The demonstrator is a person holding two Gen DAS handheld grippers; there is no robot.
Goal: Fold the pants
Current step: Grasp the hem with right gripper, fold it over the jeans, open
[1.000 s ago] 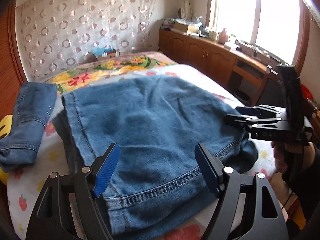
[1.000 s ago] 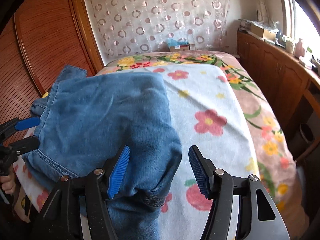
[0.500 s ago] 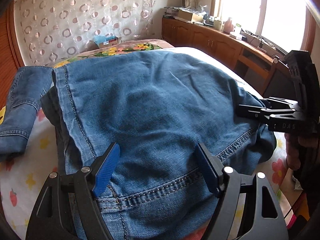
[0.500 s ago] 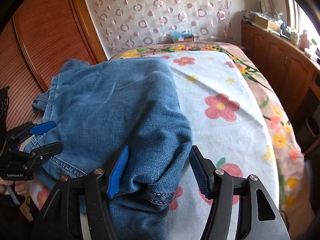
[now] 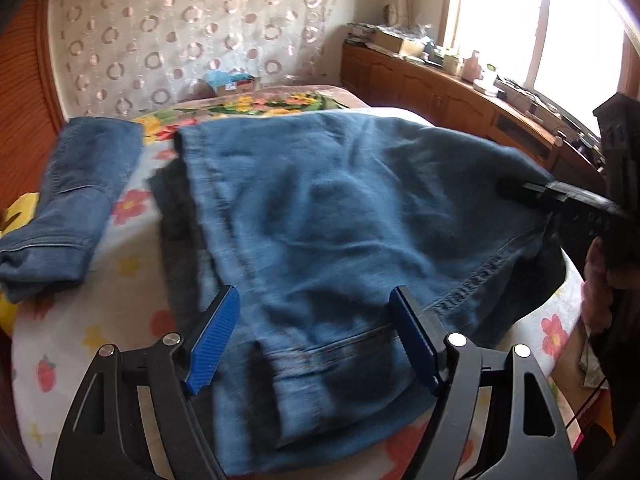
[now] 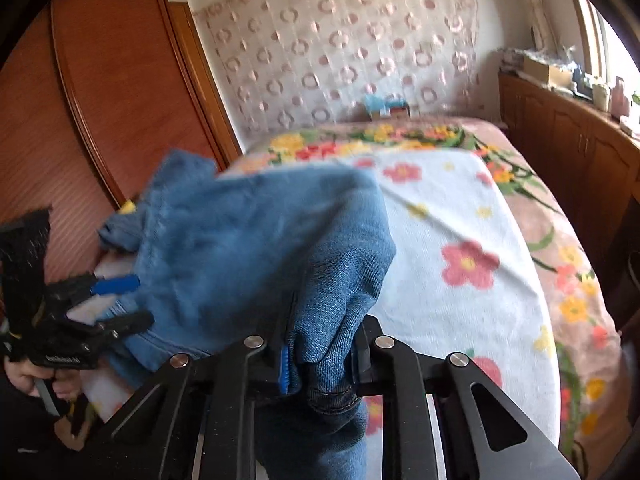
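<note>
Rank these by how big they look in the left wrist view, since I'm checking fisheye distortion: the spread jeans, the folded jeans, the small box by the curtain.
1. Spread jeans, by far the largest.
2. Folded jeans at the left.
3. Small box, tiny; it sits farthest away, so its real size is unsure.

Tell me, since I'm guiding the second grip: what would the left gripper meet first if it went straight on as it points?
Likely the jeans: denim fills the gap between the open left gripper, pointing down at the bed.
</note>
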